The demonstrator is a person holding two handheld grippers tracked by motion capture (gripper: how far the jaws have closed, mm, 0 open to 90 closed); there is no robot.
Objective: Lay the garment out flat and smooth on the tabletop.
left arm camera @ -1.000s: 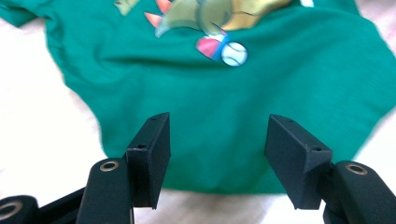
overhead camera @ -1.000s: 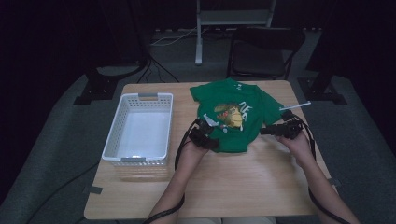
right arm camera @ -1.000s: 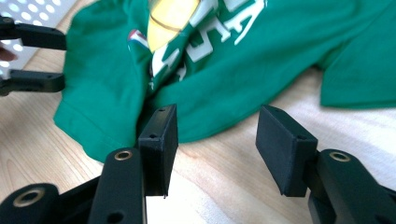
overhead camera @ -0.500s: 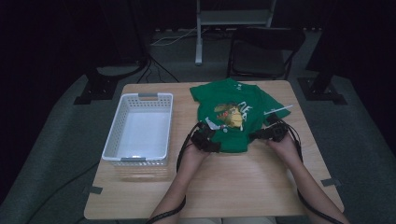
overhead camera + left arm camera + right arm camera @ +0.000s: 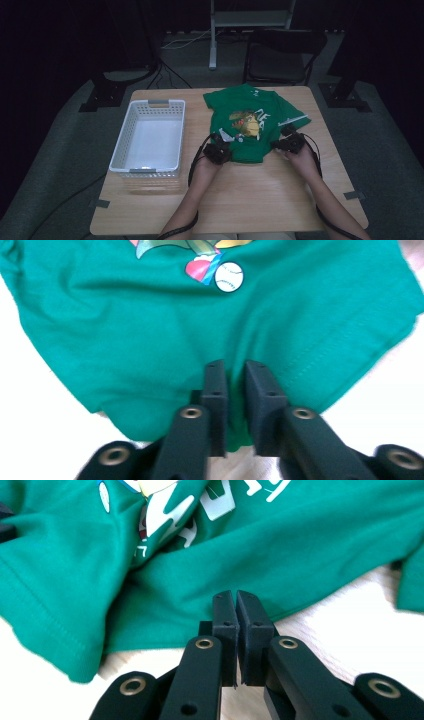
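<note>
Both grippers are at the near edge of a green T-shirt point(image 5: 255, 120) that lies on the wooden table point(image 5: 250, 200). In the left gripper view, the left gripper point(image 5: 234, 390) has its two black jaws close together with a narrow gap, and a fold of the green cloth sits in this gap, so the jaws are pinching the hem of the shirt. The cloth rises in small wrinkles from the place where the jaws hold it. Above the jaws the printed picture on the shirt is visible, with a small white baseball point(image 5: 229, 277) and a pink heart shape beside it.

In the right gripper view, the right gripper point(image 5: 236, 630) has its jaws pressed together, almost without any gap. The tips reach just to the edge of the shirt, where the green cloth meets the bare table. I cannot tell if a piece of cloth is between the jaws or if they only touch the edge.

From the high view, the left gripper point(image 5: 218, 150) is at the lower left corner of the shirt and the right gripper point(image 5: 286, 144) is at the lower right side, each one held by a hand of the person, with the forearms coming from the bottom. The shirt is on the far right part of the table, with its print facing up. A white plastic basket point(image 5: 148, 102) stands to the left of the shirt, near it but not touching.
</note>
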